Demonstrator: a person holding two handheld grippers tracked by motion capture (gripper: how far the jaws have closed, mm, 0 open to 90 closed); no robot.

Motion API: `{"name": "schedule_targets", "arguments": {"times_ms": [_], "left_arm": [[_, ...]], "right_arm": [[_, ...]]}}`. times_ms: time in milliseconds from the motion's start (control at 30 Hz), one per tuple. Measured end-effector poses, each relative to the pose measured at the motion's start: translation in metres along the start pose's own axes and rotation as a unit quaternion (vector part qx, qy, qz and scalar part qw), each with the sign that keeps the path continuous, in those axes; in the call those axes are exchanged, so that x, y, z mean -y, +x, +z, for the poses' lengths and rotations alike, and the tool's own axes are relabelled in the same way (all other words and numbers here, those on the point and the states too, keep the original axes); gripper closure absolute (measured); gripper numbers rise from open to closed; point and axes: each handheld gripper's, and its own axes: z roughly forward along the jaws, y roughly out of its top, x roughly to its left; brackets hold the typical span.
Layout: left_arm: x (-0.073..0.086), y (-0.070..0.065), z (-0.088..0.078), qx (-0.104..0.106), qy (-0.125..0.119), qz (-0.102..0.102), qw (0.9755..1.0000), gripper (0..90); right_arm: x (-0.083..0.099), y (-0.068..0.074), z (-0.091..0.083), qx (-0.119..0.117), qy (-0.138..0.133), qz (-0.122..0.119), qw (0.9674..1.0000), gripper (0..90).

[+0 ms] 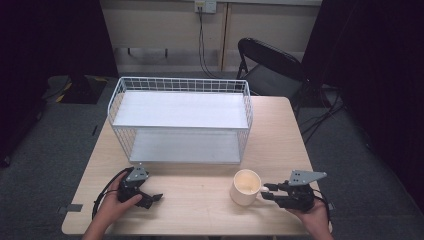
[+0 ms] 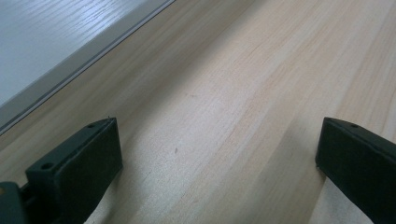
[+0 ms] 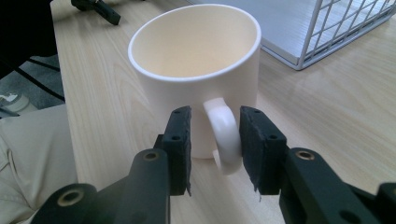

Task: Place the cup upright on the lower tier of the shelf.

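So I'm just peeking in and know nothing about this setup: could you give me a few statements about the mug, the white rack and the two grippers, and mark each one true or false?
1. The mug stands upright on the table. True.
2. The right gripper has its jaws on either side of the mug's handle. True; there is a small gap on at least one side, so it is not yet clamped.
3. The left gripper holds a spoon. False: its jaws stand wide apart over bare wood.
4. The mug sits on the lower shelf of the wire rack. False: it is on the table in front of the rack.
5. Both rack shelves look bare. True.
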Motion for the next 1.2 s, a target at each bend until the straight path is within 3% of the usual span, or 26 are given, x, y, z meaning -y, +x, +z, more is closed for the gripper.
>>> {"name": "schedule_targets", "arguments": {"times_ms": [567,1000,1200], "left_arm": [[-0.0001,0.0001,0.0000,0.000,0.000,0.000,1.0000,0.0],[-0.0001,0.0000,0.0006,0.000,-0.003,0.000,1.0000,0.0],[-0.0001,0.0001,0.0004,0.000,-0.002,0.000,1.0000,0.0]], "right_arm": [[-0.0028,-0.0016,0.0040,-0.005,0.003,0.000,1.0000,68.0],[-0.0043,0.0000,0.0057,-0.011,0.010,-0.014,0.9998,75.5],[-0.0089,0.0057,0.0090,-0.009,0.024,-0.032,0.9992,78.9]]}}
